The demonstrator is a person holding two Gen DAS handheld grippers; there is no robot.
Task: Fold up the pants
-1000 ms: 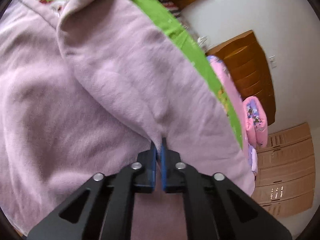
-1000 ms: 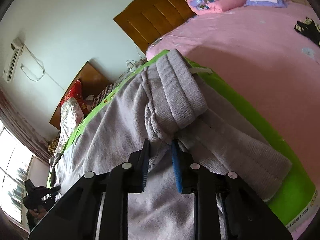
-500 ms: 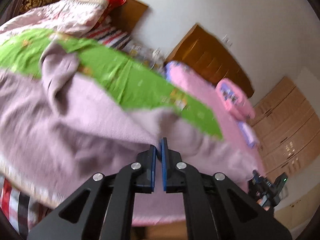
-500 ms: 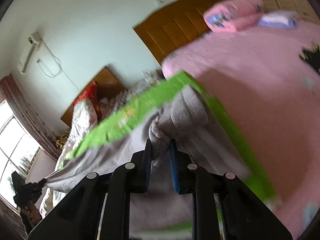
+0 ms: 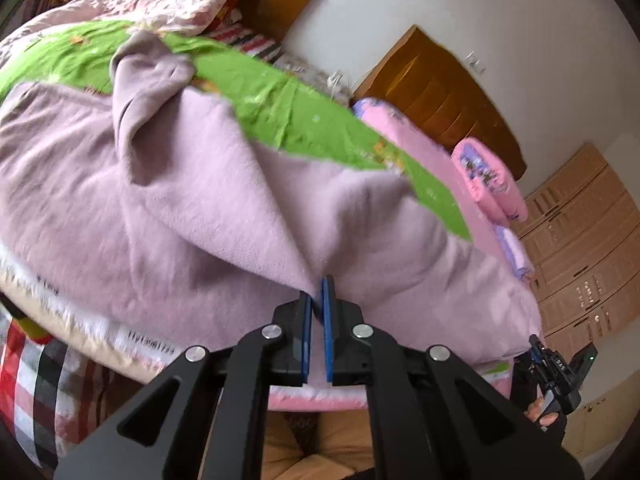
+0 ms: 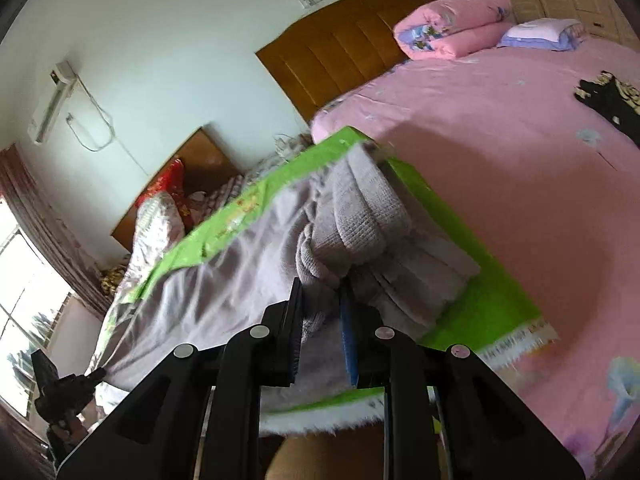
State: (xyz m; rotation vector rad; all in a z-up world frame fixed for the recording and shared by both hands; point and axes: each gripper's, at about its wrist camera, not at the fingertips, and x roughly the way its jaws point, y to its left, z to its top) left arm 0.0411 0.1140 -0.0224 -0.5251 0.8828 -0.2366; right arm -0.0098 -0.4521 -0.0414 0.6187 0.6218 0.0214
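My left claw (image 5: 318, 304) grips one end of the pants (image 5: 180, 208), my right claw (image 6: 322, 312) grasps the waistband end; the pants stretch lengthwise between them.

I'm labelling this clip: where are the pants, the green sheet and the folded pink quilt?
pants (image 5: 168, 216), left wrist view, on the broad fabric panel.
green sheet (image 5: 304, 120), left wrist view, on its bare middle.
folded pink quilt (image 6: 448, 24), right wrist view, on its top fold.

left gripper (image 5: 318, 298) jaws pinched tight on pants (image 5: 180, 208) fabric at their tips; right gripper (image 6: 322, 300) jaws narrow, clamping a thick bunched fold between pads; both angled downward
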